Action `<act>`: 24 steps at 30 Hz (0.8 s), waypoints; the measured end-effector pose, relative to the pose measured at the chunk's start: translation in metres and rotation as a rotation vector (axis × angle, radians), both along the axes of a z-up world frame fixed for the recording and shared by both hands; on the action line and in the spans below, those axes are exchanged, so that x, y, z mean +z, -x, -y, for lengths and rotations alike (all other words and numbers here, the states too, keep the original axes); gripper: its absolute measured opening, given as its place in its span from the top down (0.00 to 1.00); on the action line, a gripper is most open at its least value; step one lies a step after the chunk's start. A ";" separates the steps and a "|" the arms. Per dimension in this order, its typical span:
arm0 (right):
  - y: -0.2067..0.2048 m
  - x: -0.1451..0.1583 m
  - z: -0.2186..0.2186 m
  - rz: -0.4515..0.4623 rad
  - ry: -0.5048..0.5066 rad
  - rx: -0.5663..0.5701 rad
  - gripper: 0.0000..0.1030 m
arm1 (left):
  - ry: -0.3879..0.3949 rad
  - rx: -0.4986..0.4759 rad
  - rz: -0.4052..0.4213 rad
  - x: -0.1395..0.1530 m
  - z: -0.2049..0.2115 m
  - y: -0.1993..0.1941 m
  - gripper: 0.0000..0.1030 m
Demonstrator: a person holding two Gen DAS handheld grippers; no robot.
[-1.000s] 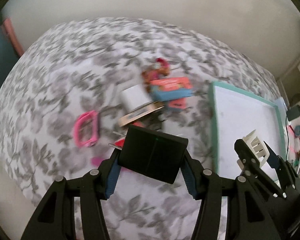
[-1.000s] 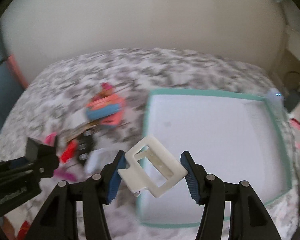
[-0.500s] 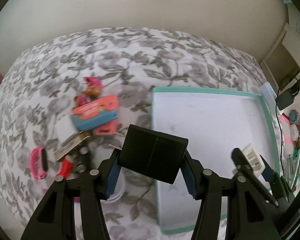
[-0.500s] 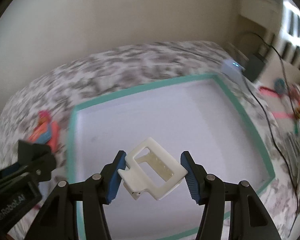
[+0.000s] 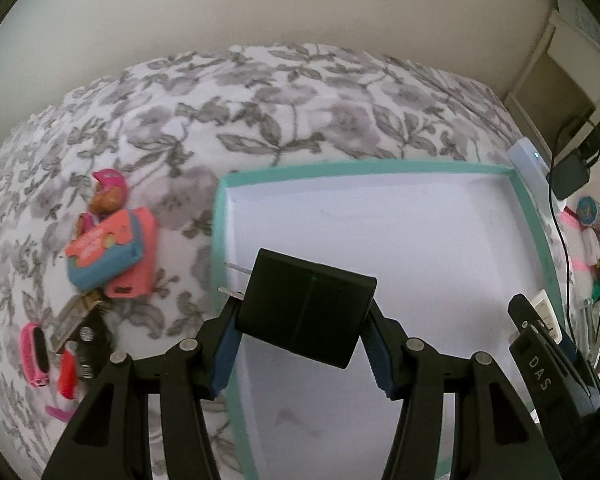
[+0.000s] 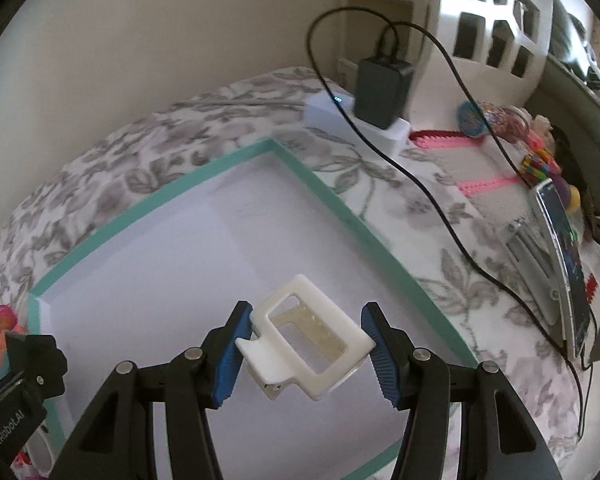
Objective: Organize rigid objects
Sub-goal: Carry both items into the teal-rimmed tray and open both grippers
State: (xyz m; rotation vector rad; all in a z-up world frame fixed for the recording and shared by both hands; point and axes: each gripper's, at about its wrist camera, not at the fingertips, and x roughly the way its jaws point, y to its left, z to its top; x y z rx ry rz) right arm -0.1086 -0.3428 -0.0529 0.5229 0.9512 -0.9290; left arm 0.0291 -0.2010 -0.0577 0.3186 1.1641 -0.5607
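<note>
A: What does the left gripper (image 5: 302, 322) have?

B: It is clamped on a black plug (image 5: 305, 312), a boxy charger with two metal prongs sticking out to its left. The blue pads (image 5: 225, 354) press on both its sides. It hangs over the near left part of the tray (image 5: 220, 240), just inside the teal rim.

A: And the right gripper (image 6: 306, 350)?

B: It grips a white clip (image 6: 306, 338), a hair claw with a rectangular window in it, tilted between the pads. That one is also above the tray's white floor, nearer the right rim. From the left wrist view you can see the right gripper (image 5: 540, 344) at the far right edge, over the tray's right side.

A: Is anything lying in the tray?

B: Its floor shows only a few faint marks.

A: Where are the other things?

B: On the floral bedspread (image 5: 284, 120), left of the tray: a pink doll (image 5: 106, 194), a coral and blue case (image 5: 108, 252) lying partly on it, a pink band (image 5: 34, 354), and some dark and red bits that are too blurred to name.

A: And on the right?

B: A black adapter (image 6: 384, 90) plugged into a white block (image 6: 328, 114) beyond the tray's far corner, with a cable (image 6: 440, 208) running across the bedspread to a phone (image 6: 564, 256)
</note>
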 end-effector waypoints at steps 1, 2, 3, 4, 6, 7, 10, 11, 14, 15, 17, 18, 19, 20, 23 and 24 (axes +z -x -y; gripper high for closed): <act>0.001 -0.002 0.001 -0.004 -0.004 -0.002 0.42 | -0.002 -0.005 -0.003 -0.002 0.001 0.001 0.44; 0.001 -0.004 0.001 -0.009 -0.008 0.000 0.42 | -0.007 -0.011 -0.007 -0.006 0.002 0.002 0.44; -0.001 -0.007 0.001 -0.015 -0.008 0.002 0.42 | -0.010 -0.014 -0.011 -0.009 0.002 0.003 0.44; -0.001 -0.008 0.000 -0.023 -0.009 0.007 0.42 | -0.013 -0.014 -0.015 -0.011 0.001 0.003 0.44; -0.003 -0.011 -0.002 -0.033 -0.008 0.019 0.42 | -0.014 -0.007 -0.023 -0.015 -0.001 0.003 0.44; -0.004 -0.011 -0.003 -0.037 -0.005 0.025 0.42 | -0.006 -0.007 -0.029 -0.016 -0.002 0.003 0.44; -0.007 -0.010 -0.005 -0.038 0.005 0.044 0.42 | 0.014 -0.008 -0.025 -0.013 -0.004 0.003 0.42; -0.007 -0.009 -0.006 -0.036 0.010 0.048 0.42 | 0.020 -0.011 -0.022 -0.011 -0.005 0.003 0.40; -0.008 -0.007 -0.007 -0.034 0.024 0.059 0.42 | 0.043 -0.021 -0.012 -0.003 -0.008 0.006 0.29; -0.008 -0.007 -0.008 -0.034 0.026 0.062 0.42 | 0.048 -0.022 -0.010 -0.001 -0.009 0.006 0.29; -0.009 -0.006 -0.010 -0.033 0.031 0.071 0.41 | 0.060 -0.015 -0.002 0.006 -0.013 0.005 0.28; -0.010 -0.005 -0.010 -0.033 0.033 0.076 0.40 | 0.065 -0.011 0.003 0.008 -0.014 0.004 0.26; -0.010 -0.004 -0.011 -0.032 0.036 0.083 0.36 | 0.069 -0.006 0.009 0.010 -0.016 0.004 0.23; -0.010 -0.003 -0.013 -0.027 0.042 0.091 0.32 | 0.074 0.003 0.015 0.013 -0.020 0.004 0.21; -0.010 0.001 -0.016 -0.015 0.063 0.104 0.23 | 0.090 0.023 0.026 0.020 -0.028 0.002 0.18; -0.009 0.002 -0.016 -0.010 0.063 0.105 0.21 | 0.095 0.033 0.033 0.023 -0.032 0.001 0.17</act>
